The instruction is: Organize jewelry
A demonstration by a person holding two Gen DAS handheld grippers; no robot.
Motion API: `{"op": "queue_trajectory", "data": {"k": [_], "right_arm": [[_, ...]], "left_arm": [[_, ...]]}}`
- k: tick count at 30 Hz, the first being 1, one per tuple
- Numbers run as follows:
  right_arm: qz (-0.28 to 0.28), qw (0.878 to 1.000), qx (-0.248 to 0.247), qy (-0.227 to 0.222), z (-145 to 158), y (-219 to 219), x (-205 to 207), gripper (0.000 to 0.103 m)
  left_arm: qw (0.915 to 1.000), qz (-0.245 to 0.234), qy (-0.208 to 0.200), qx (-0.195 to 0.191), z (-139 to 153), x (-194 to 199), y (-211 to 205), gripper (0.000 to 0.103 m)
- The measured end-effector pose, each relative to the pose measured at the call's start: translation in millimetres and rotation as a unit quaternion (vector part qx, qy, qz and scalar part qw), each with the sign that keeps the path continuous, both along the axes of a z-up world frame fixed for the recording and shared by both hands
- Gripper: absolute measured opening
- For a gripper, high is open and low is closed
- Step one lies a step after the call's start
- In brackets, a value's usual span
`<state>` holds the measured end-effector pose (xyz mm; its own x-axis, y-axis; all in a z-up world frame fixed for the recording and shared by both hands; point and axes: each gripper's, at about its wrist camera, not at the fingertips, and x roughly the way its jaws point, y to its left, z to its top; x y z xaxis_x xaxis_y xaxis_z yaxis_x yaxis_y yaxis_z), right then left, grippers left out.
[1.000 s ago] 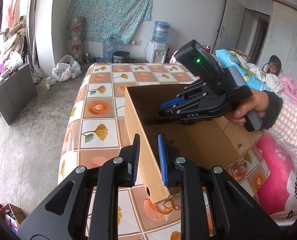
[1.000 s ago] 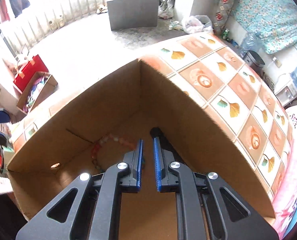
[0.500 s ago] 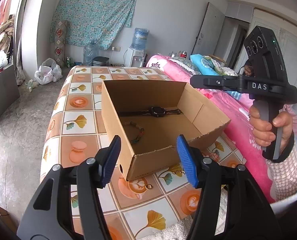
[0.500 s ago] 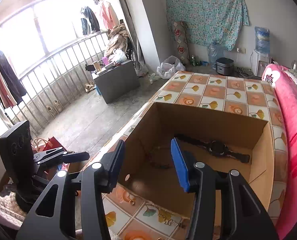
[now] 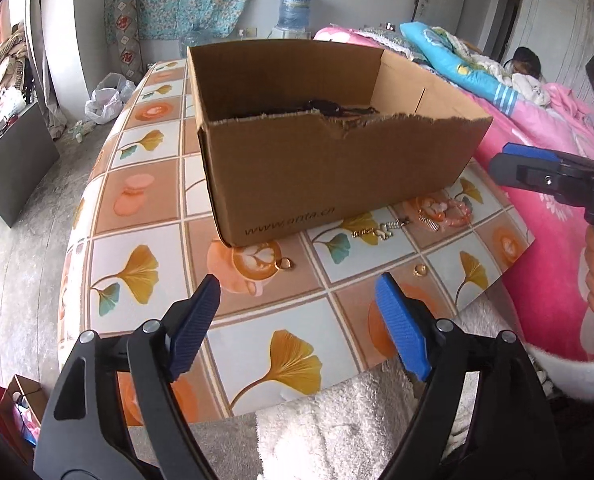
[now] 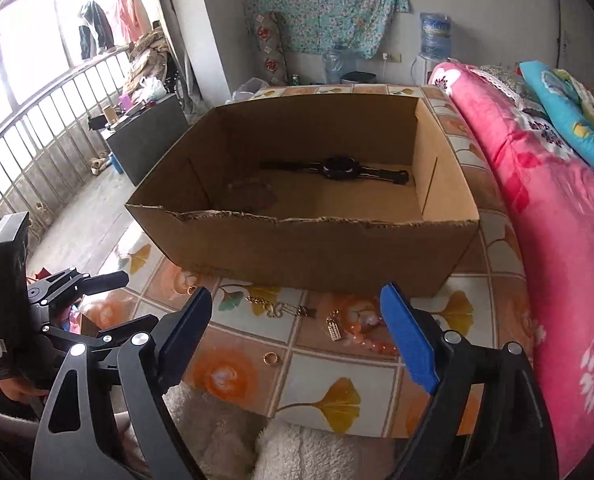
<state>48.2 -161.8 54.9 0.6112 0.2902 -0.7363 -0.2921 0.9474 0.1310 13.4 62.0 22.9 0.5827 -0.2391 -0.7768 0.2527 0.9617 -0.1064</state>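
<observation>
An open cardboard box (image 5: 337,168) stands on the tiled table. Inside it lie a black watch (image 6: 337,168) and a bead bracelet (image 6: 253,194). On the table in front of the box lie a gold chain (image 6: 281,309), an orange bead bracelet (image 6: 363,334), a gold ring (image 6: 271,358) and a second ring (image 5: 285,264). My left gripper (image 5: 297,300) hovers over the near table edge, its jaws opening with nothing between them. My right gripper (image 6: 297,312) hangs above the chain and the ring, its jaws also opening and holding nothing.
The table (image 5: 137,200) has a tile-pattern cloth with leaves and cups. A pink blanket (image 6: 557,220) lies along its right side. A white fluffy sleeve (image 5: 337,432) is at the near edge. A person rests on the bed at the back right (image 5: 525,66).
Both grippers pulled back from the box toward the near table edge and opened wide. The right gripper left the inside of the box and rolled upright.
</observation>
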Motion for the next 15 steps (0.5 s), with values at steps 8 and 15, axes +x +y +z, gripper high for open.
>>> {"op": "queue_trajectory", "data": {"k": [8, 15], "right_arm": [[-0.072, 0.996, -0.057, -0.003, -21, -13, -9, 0.096], [-0.072, 0.993, -0.092, -0.002, -34, -6, -8, 0.096]], "left_arm": [[0.9993, 0.004, 0.031, 0.021, -23, 4, -6, 0.08], [0.9984, 0.011, 0.044, 0.034, -34, 11, -12, 0.08]]}}
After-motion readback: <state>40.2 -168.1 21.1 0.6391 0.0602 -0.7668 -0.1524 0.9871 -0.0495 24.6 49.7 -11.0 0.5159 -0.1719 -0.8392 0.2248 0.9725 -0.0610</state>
